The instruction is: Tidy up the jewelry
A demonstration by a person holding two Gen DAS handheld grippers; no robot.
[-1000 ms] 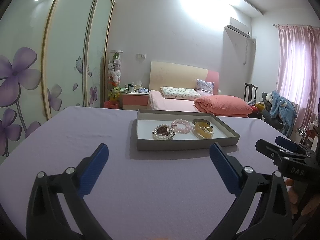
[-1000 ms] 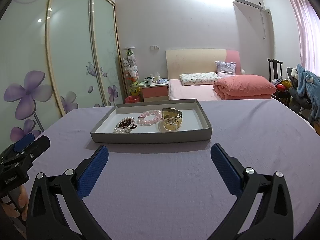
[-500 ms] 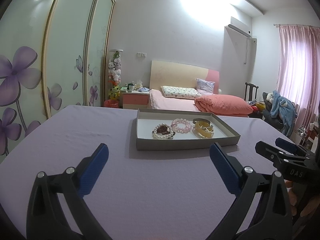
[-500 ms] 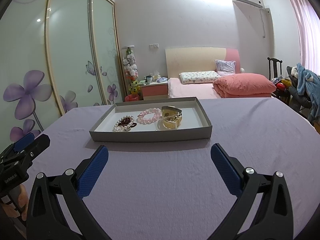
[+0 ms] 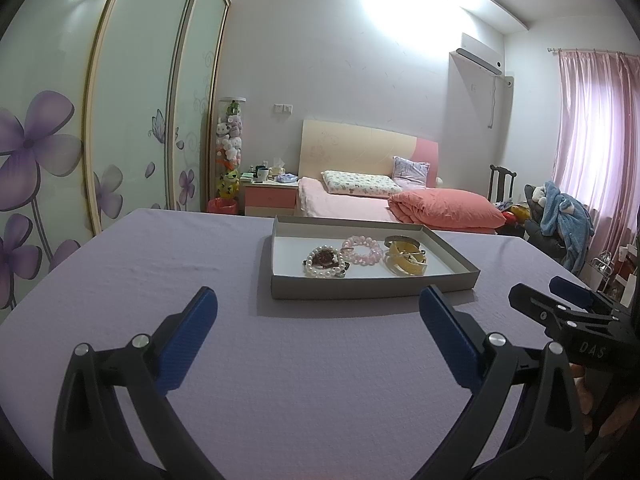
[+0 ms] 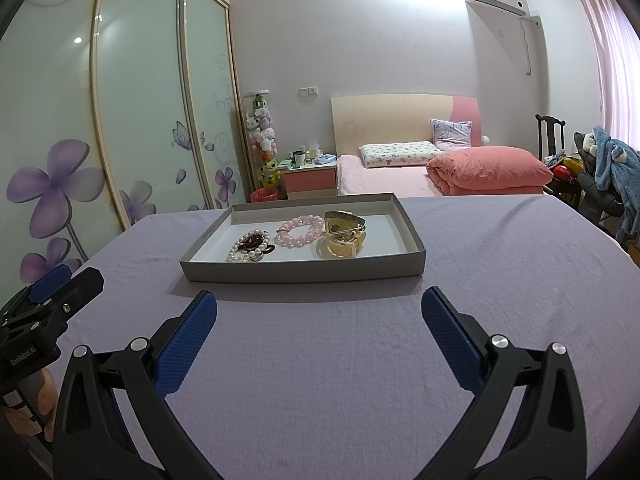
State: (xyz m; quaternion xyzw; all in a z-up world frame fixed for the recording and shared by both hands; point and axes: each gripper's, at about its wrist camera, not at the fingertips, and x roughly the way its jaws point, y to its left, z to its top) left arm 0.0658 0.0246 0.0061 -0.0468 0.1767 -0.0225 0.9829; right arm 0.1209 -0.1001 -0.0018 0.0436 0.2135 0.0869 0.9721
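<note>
Hovering wide open and empty, left claw [image 5: 318,322] and right claw [image 6: 319,322] both face the tray [image 6: 304,270] at 12 o'clock on the table [image 6: 360,360], bracelets [image 6: 302,230] inside in a left-right row, right claw nearer.

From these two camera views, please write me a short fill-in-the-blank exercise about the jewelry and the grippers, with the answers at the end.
1. The jewelry lies inside a shallow grey ____ on the purple cloth.
2. In the row of bracelets, the pink bead bracelet lies between the pearl bracelet and the ____ bangle.
3. The left gripper and the right gripper both stand ____, holding nothing.
4. Behind the table stands a bed with a folded ____ quilt.

Answers: tray; yellow; open; pink
</note>
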